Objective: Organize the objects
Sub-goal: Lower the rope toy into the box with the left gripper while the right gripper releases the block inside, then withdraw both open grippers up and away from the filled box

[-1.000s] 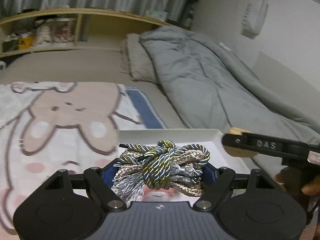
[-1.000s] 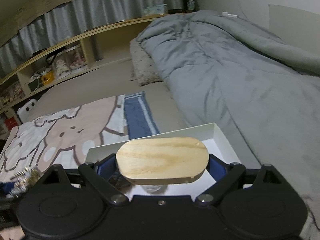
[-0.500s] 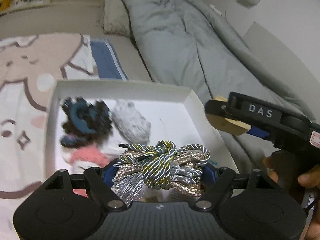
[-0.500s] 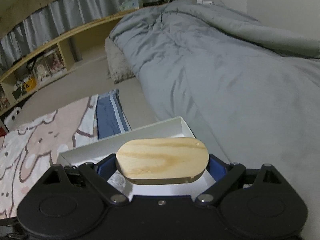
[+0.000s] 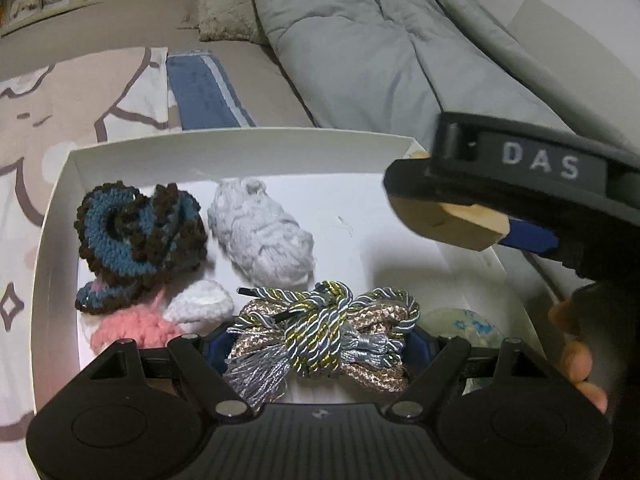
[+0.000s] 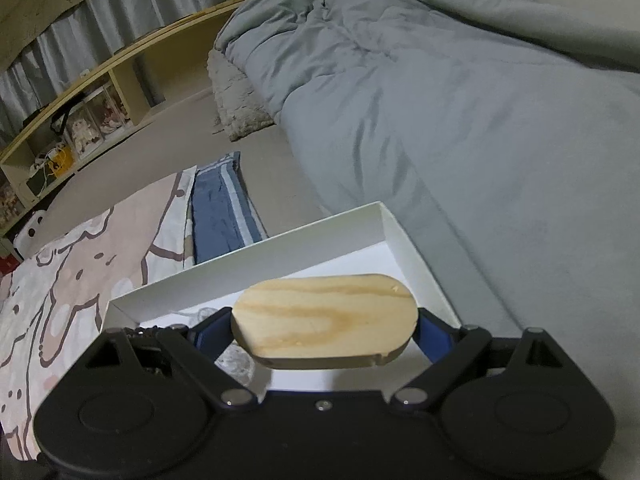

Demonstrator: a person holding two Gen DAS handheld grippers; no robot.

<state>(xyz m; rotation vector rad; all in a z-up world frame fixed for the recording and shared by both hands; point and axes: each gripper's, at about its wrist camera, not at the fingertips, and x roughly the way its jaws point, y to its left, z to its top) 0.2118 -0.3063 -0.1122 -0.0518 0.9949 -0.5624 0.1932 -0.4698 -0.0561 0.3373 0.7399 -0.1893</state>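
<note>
Two grippers are holding things over the white box [image 5: 256, 140], which is sitting on the bed beside the big grey blanket [image 5: 380, 40]. Your left gripper [image 5: 320, 344] is squeezing a bundle of twisted cords [image 5: 324, 332] between its blue pads, with the jaws about half way apart. Your right gripper [image 6: 324, 320] is gripping an oval wooden block [image 6: 324, 318] by its two ends, with the jaws standing wide around it.

You are seeing inside the box only through the left camera. A blue and brown knitted piece [image 5: 136, 232] is lying at the far left, a fluffy white ball of yarn [image 5: 260, 232] is lying next to it, and a pink and white knitted piece [image 5: 160, 316] is lying just in front. A clear thing with blue spots [image 5: 464, 326] is peeking out by the right pad. That camera is also showing your right gripper from the side, hanging over the box's right edge, with your fingers [image 5: 576, 356] wrapped on its handle.

Your right camera is showing mostly the far corner of the box, a cartoon cloth [image 6: 80, 272], a folded blue cloth [image 6: 220, 216] and a wooden shelf [image 6: 80, 92] far back.
</note>
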